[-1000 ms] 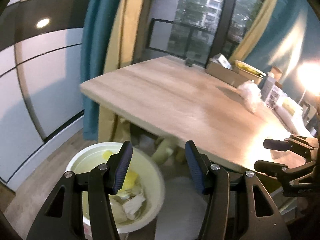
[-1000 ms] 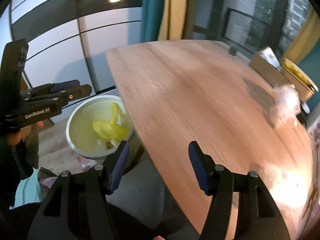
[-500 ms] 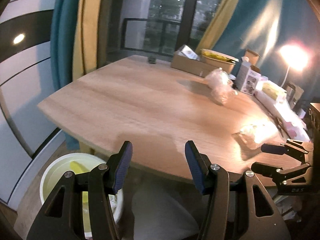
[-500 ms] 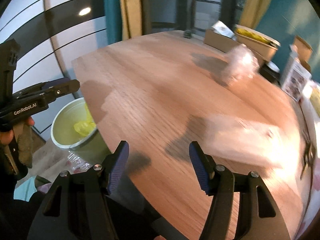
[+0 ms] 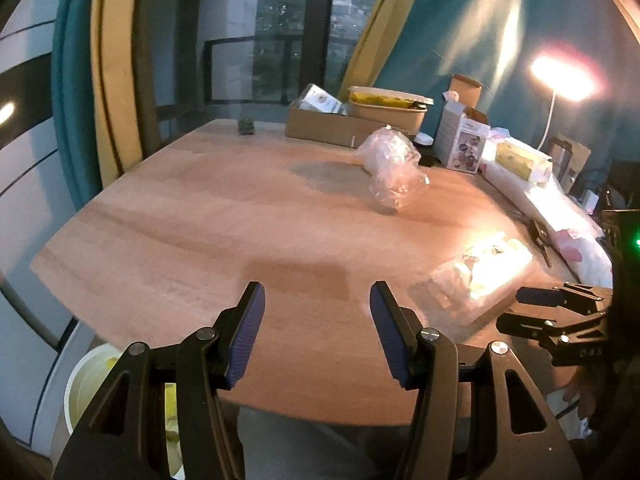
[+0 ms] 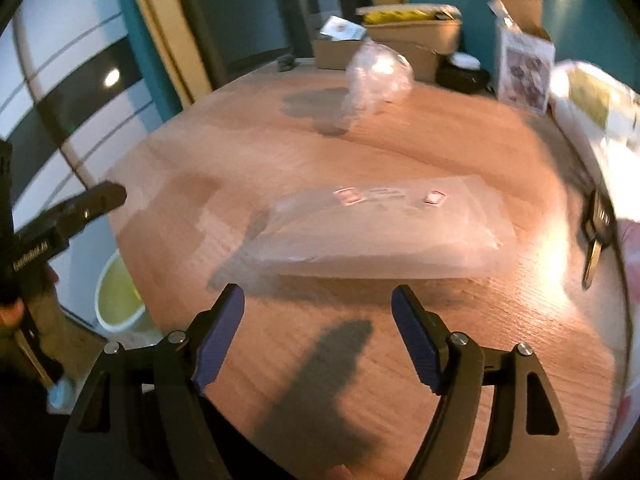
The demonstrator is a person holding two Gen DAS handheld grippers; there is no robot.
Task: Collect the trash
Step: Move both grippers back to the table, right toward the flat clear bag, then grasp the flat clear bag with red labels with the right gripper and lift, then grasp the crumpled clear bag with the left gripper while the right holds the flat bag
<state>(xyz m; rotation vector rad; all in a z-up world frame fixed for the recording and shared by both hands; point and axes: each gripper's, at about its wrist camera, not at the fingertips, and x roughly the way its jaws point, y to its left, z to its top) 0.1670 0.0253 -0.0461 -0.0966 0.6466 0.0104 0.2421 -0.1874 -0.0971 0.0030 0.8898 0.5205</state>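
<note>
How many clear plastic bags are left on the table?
2. A crumpled bag lies near the far boxes; a flat bag lies just ahead of the right tongs, whose jaws are opening, empty. Clutter at the right edge may hide more.

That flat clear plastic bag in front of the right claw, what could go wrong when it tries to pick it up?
The flat plastic bag lies flush on the wooden table, so the opening right claw, empty for now, may slide over the slick film without catching it. Even if gripped, the limp bag could slip before reaching the trash bucket below the table edge. The crumpled plastic wrap farther back looks light enough to be knocked away.
</note>
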